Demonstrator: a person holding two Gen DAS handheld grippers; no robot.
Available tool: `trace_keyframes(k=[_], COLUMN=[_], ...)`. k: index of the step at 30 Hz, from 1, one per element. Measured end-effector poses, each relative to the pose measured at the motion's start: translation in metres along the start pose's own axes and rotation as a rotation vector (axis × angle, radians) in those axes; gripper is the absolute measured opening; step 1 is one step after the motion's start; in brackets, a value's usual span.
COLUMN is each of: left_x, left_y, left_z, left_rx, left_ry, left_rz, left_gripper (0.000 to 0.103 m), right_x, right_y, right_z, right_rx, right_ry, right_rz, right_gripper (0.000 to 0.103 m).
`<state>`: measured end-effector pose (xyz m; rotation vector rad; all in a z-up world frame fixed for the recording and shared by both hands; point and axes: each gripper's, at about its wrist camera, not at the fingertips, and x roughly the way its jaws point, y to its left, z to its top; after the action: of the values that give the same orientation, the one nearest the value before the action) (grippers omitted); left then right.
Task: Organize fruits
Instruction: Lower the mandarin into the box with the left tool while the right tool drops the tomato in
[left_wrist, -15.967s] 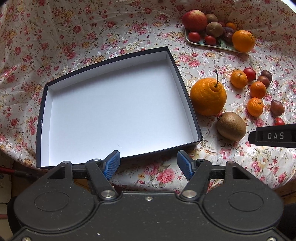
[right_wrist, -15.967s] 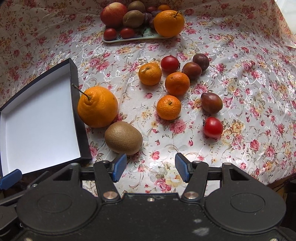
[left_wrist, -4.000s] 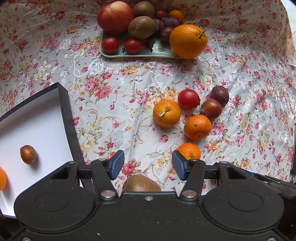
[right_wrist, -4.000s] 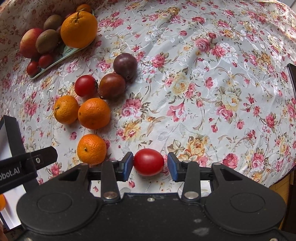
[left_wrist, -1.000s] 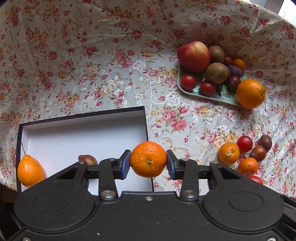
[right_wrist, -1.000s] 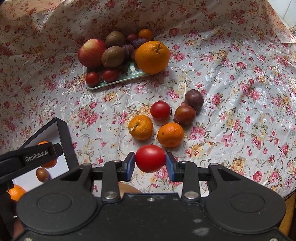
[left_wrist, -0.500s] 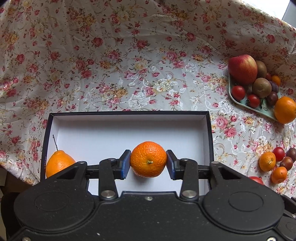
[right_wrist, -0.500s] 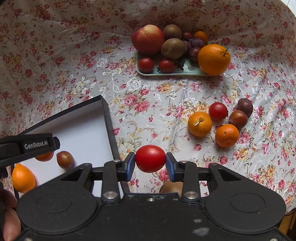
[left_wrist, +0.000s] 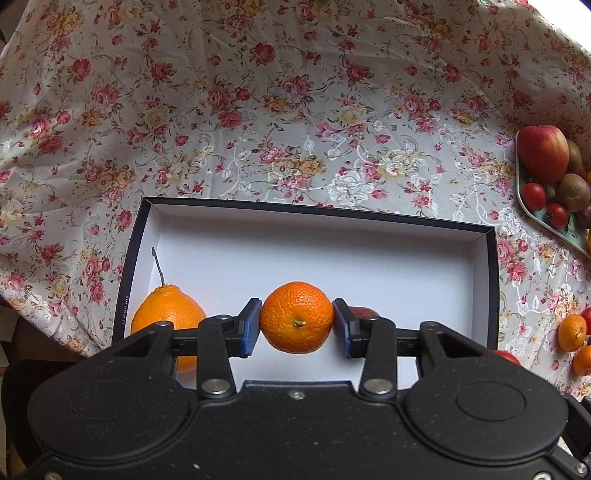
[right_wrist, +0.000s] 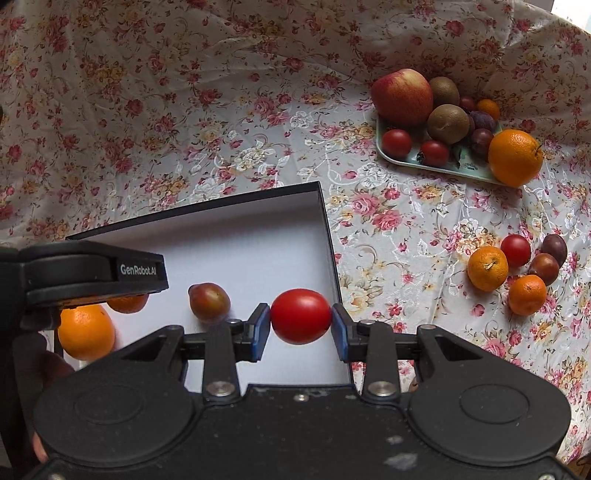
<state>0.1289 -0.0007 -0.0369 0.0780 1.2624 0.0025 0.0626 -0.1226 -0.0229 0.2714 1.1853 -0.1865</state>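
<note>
Both jaws are clamped on fruit: the left gripper (left_wrist: 296, 322) pinches a mandarin (left_wrist: 296, 321) over the white-lined box (left_wrist: 491, 280), and the right gripper (right_wrist: 300, 316) grips a red tomato (right_wrist: 300, 316), held level above the box's right wall.

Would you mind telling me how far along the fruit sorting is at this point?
Done: the stemmed orange and a dark plum lie in the box. In hand: the left gripper holds a mandarin over the box; the right gripper holds a red tomato at its edge. Left: five loose fruits on the cloth.
</note>
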Motion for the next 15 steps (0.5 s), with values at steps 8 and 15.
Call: trace_keyframes(k=[8,15], left_x=[0.004,0.0], left_y=[0.014,0.009], left_z=[0.003,0.003], left_rx=[-0.049,-0.043], left_ry=[0.022,0.002], left_rz=[-0.015,0.019], left_gripper=[0.05,0.052], right_x=[0.001,0.001], right_y=[0.009,0.009], right_z=[0.001,-0.001], right_rx=[-0.028,-0.036], right_ry=[0.006,0.023], right_rz=[0.013,0.012], right_gripper=[0.041,0.041])
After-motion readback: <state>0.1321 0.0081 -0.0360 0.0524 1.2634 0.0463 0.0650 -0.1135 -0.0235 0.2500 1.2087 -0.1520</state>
